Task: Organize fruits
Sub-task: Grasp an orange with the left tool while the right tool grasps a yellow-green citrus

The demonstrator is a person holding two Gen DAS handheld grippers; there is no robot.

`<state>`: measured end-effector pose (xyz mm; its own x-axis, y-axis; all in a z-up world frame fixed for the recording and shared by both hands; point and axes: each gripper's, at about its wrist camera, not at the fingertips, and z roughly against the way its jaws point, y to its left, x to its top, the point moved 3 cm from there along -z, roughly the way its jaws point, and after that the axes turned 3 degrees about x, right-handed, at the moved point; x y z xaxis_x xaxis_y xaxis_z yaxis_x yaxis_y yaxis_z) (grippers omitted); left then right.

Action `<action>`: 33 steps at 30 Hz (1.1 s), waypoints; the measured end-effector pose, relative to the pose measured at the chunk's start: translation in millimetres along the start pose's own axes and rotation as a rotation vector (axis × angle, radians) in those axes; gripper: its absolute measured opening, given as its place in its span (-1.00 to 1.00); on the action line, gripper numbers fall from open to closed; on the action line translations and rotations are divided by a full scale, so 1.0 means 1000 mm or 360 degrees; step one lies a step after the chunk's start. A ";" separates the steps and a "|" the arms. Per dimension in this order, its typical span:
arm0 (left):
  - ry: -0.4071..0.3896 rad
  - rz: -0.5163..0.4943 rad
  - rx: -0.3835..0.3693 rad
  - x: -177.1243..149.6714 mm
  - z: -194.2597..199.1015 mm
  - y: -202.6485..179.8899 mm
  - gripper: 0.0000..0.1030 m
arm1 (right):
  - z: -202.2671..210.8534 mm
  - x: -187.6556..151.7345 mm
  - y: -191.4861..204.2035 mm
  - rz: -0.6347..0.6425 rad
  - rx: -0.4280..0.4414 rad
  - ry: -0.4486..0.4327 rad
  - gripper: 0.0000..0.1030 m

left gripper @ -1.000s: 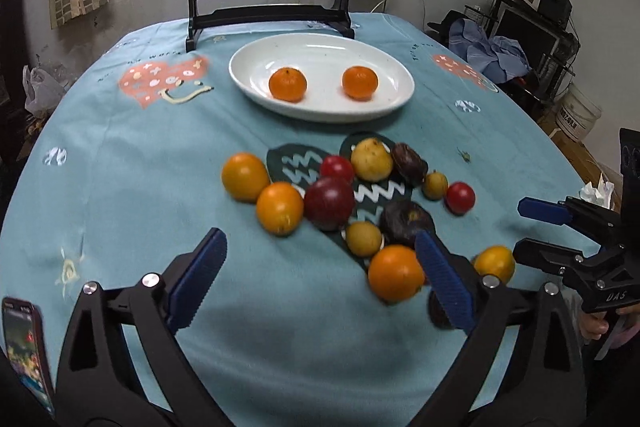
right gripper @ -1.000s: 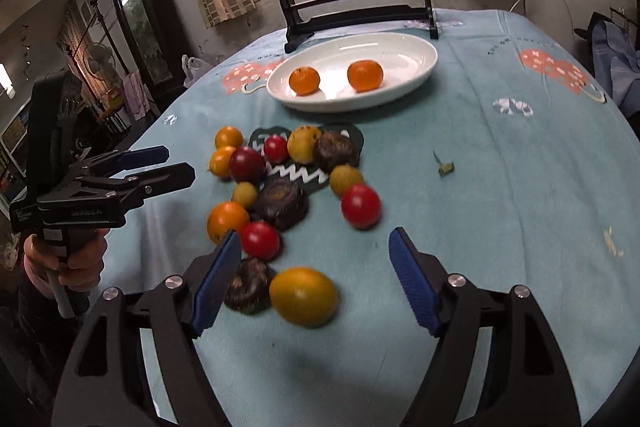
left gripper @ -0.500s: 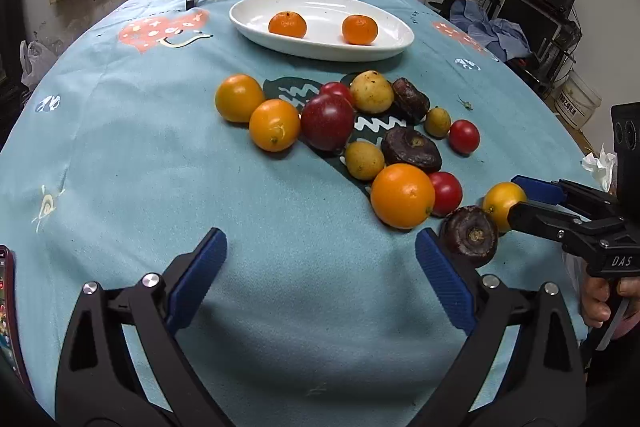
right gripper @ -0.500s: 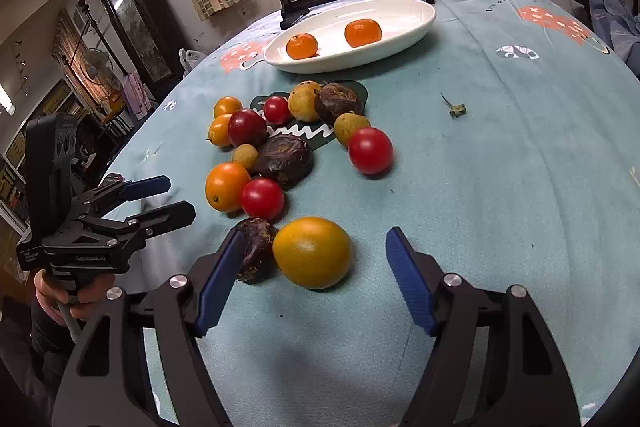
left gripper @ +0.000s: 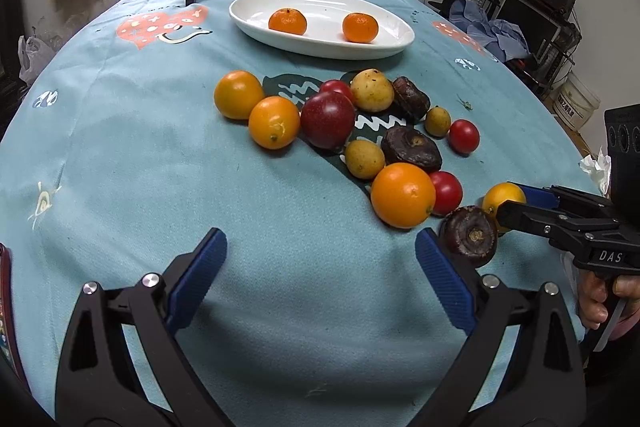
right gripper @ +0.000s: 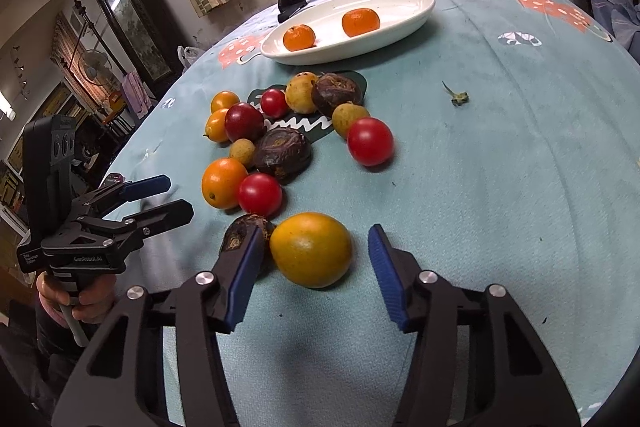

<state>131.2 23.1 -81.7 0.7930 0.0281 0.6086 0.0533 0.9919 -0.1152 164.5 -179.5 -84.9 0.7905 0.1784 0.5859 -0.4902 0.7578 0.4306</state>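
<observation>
Yellow-orange citrus (right gripper: 311, 249) between spread fingers of right gripper (right gripper: 316, 267), dark wrinkled fruit (right gripper: 240, 237) touching left finger. Best centred, closed gently, clear of that neighbour. Left gripper (left gripper: 320, 279) spread, empty, fruit pile ahead; white plate (right gripper: 416, 15) beyond.

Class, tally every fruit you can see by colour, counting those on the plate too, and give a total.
Orange fruits: 6
Bright red fruits: 3
Dark red fruit: 1
Yellow-tan fruits: 3
Dark brown fruits: 3
Total: 16
</observation>
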 end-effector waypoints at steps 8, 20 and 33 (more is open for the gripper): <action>-0.0002 -0.0001 -0.0002 0.000 0.000 0.000 0.88 | -0.002 -0.001 0.001 0.0000 0.0025 0.0013 -0.11; -0.0013 0.0017 -0.0242 0.018 -0.003 -0.022 0.42 | 0.003 -0.001 -0.005 -0.0067 0.0067 -0.0016 -0.18; 0.0098 0.0040 -0.0292 0.024 -0.023 -0.027 0.03 | 0.004 0.000 -0.007 -0.0091 0.0087 -0.0021 -0.18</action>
<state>162.3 -5.8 -81.8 0.8306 0.0392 0.5554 0.1386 0.9516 -0.2744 167.0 -187.3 -85.2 0.8129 0.1271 0.5684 -0.4640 0.7311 0.5002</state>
